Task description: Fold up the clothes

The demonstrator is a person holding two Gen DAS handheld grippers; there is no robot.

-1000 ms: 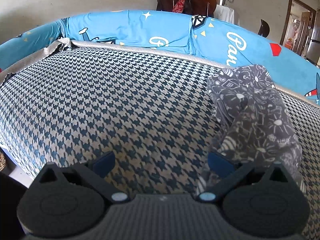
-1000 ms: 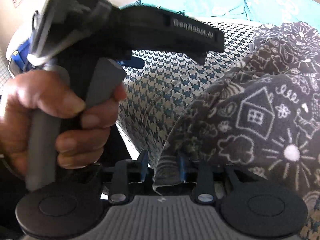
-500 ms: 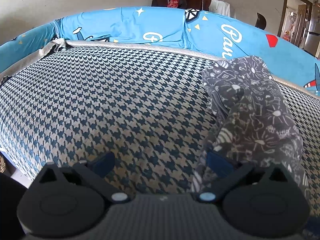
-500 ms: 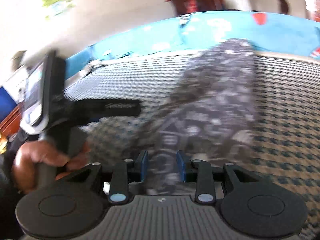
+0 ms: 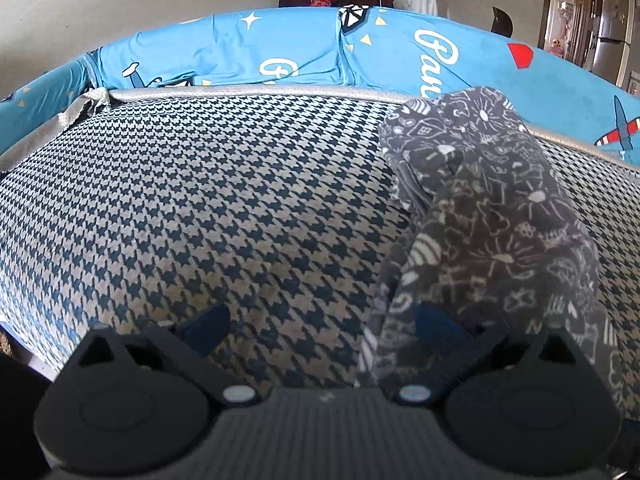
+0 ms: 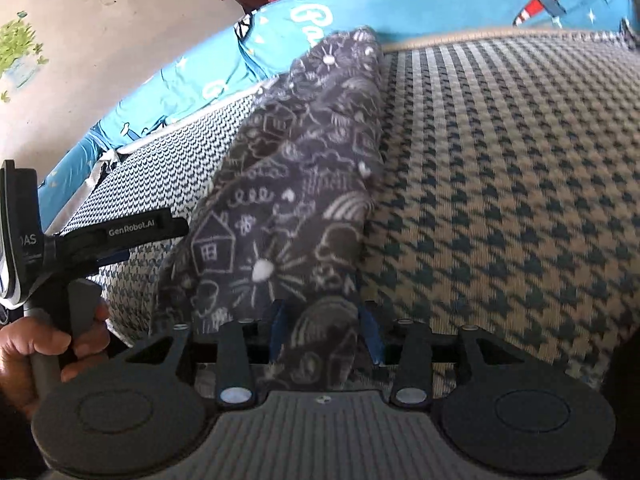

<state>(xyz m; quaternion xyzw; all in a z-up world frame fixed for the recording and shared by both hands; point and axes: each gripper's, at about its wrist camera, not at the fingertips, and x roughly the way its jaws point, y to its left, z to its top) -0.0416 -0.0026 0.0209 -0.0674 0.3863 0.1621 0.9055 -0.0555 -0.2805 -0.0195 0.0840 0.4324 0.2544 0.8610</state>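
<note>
Left wrist: left tongs (image 5: pixel 320 322) spread wide, nothing pinched; grey cloth (image 5: pixel 492 208) draped over the right finger (image 5: pixel 436 322) and stretching ahead across the houndstooth cover (image 5: pixel 200 200).

Right wrist: right tongs (image 6: pixel 324 332) opening, cloth (image 6: pixel 296 200) between the blue pads (image 6: pixel 276 330), not clearly pressed. Left tongs (image 6: pixel 120 236) off to the left, gripped by a hand (image 6: pixel 36 356).

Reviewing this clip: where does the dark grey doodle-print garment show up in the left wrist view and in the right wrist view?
Left wrist view: grey doodle-print garment runs down the right side, behind the right fingertip.
Right wrist view: it runs from top centre to bottom centre, its end between the opening jaws of the right gripper.
Shared landmark: the blue cartoon sheet behind the houndstooth cover.
</note>
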